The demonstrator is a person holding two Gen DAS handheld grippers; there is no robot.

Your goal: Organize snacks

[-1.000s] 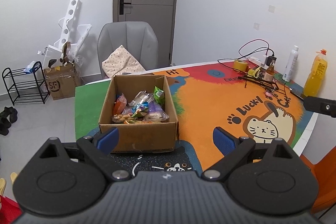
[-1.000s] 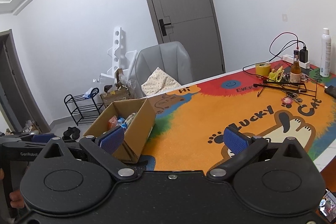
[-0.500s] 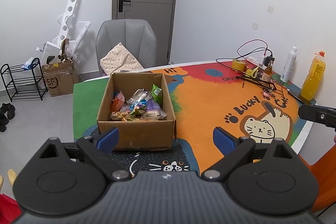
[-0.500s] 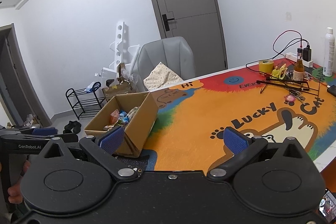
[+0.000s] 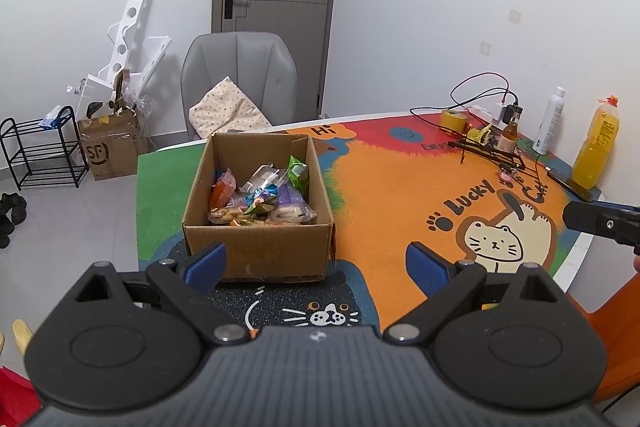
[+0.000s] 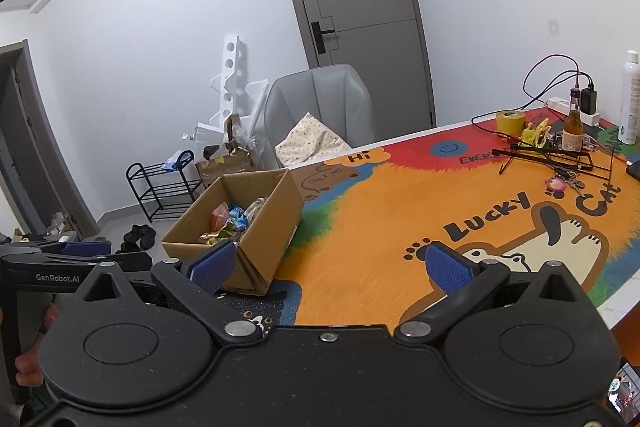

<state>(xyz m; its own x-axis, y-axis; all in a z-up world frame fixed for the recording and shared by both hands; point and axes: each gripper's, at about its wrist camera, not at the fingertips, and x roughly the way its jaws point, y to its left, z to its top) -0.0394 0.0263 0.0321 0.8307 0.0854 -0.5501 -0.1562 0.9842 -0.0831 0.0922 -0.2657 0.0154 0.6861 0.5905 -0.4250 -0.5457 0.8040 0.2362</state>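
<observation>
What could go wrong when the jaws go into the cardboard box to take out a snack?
1. The crinkly snack packets lie piled and overlapping in the brown cardboard box, so the open left gripper may pinch two at once or slip off.
2. The box looks light and stands near the table edge; a push on its wall might slide it on the colourful cat-print mat.

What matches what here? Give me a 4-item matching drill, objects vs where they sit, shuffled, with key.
Things:
1. snack packets
2. spotted cushion
3. orange drink bottle
4. tape roll

Places:
A. on the grey chair
B. far right edge of the table
C. inside the cardboard box
D. far end of the table, by the cables

Pairs: 1-C, 2-A, 3-B, 4-D
</observation>
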